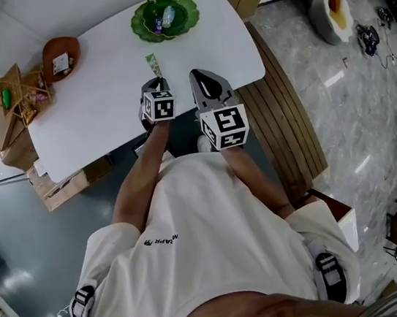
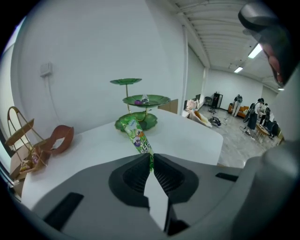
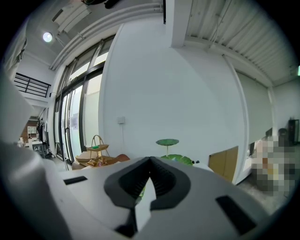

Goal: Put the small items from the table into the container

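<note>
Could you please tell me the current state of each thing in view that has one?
left tool, shut on the green packet.
green packet, pinched at one end, sticking out ahead of the jaws.
right tool, shut, nothing held.
tiered green stand, upright, small items on one tier.
brown bowl, a small white item inside.

The right gripper points its fingers tip to tip; beyond them stands a green tiered stand, a handled basket further left, before a white wall.
</note>
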A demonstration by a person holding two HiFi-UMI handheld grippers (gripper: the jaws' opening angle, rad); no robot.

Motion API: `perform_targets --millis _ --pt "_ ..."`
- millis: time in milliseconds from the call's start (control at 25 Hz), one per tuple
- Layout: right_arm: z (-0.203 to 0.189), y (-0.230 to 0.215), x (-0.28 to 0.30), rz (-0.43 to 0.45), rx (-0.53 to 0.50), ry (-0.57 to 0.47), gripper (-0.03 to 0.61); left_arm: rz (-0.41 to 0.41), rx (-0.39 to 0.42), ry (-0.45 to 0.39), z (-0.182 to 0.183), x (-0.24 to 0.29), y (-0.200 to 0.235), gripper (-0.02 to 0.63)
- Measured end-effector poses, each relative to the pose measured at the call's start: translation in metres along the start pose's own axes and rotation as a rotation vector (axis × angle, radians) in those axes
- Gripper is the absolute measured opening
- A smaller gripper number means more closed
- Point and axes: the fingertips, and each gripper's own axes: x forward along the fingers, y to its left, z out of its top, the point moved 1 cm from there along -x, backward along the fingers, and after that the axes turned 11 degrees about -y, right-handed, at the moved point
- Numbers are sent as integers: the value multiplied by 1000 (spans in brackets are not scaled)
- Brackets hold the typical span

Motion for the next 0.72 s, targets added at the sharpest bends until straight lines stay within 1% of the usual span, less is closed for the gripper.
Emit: perform_targets --millis 280,720 --pt "4 -5 0 -16 -3 -9 8 -28 16 -77 38 -1 -7 29" --pt "6 -15 0 -32 -4 -18 6 -73 101 -183 90 1 -18 29"
